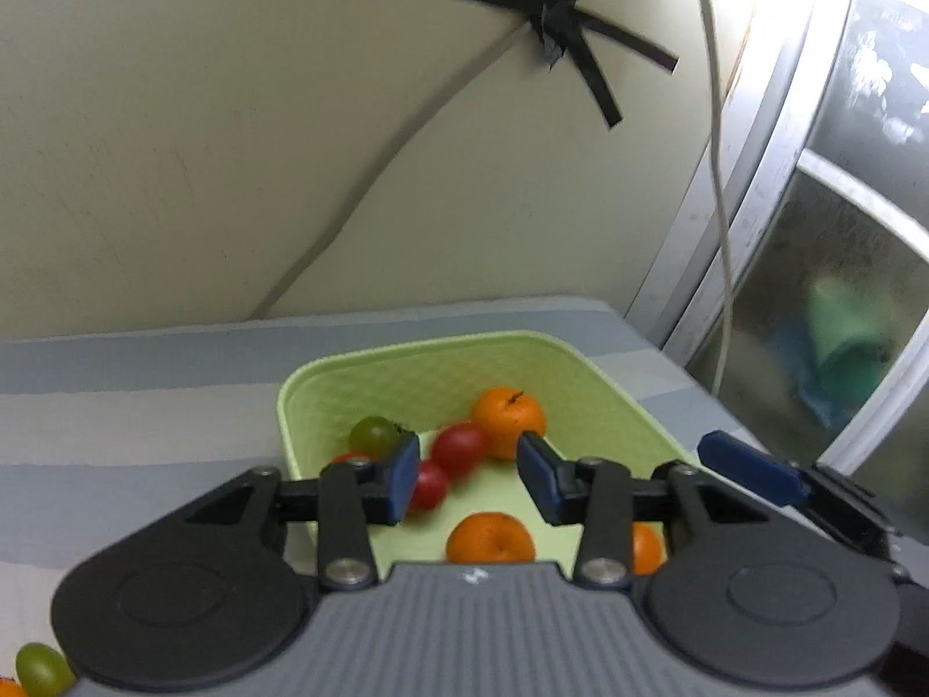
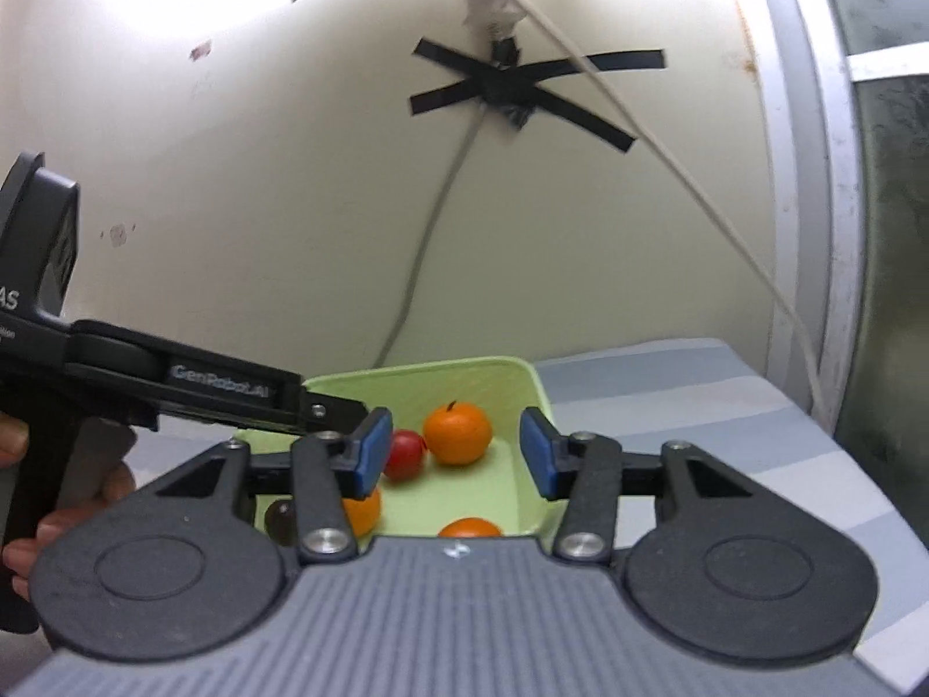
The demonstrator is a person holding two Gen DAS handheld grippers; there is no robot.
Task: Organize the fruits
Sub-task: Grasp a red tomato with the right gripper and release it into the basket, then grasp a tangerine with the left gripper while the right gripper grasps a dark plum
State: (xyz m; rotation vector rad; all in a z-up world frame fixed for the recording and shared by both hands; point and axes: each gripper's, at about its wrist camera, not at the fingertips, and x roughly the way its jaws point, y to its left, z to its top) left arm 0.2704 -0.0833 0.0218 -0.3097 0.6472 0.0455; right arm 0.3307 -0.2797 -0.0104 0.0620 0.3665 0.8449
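Note:
A light green tray (image 1: 406, 348) holds three oranges (image 1: 508, 421), blurred red round fruits (image 1: 458, 447) and a green grape (image 1: 374, 433). My left gripper (image 1: 470, 476) hangs over the tray's near side, open, with nothing pressed between its blue pads. One blue finger (image 1: 749, 470) of the right gripper shows at the tray's right. In the right wrist view my right gripper (image 2: 456, 453) is open above the tray (image 2: 406, 372). An orange (image 2: 457, 433) and a red fruit (image 2: 403, 453) lie beyond it. The left gripper's black body (image 2: 220, 389) reaches in from the left.
The tray sits on a blue and grey striped cloth (image 1: 145, 383) against a cream wall with taped cables. A window frame (image 1: 772, 267) borders the right side. A green grape (image 1: 38, 668) lies outside the tray at the lower left. A person's hand (image 2: 110, 482) holds the left gripper's handle.

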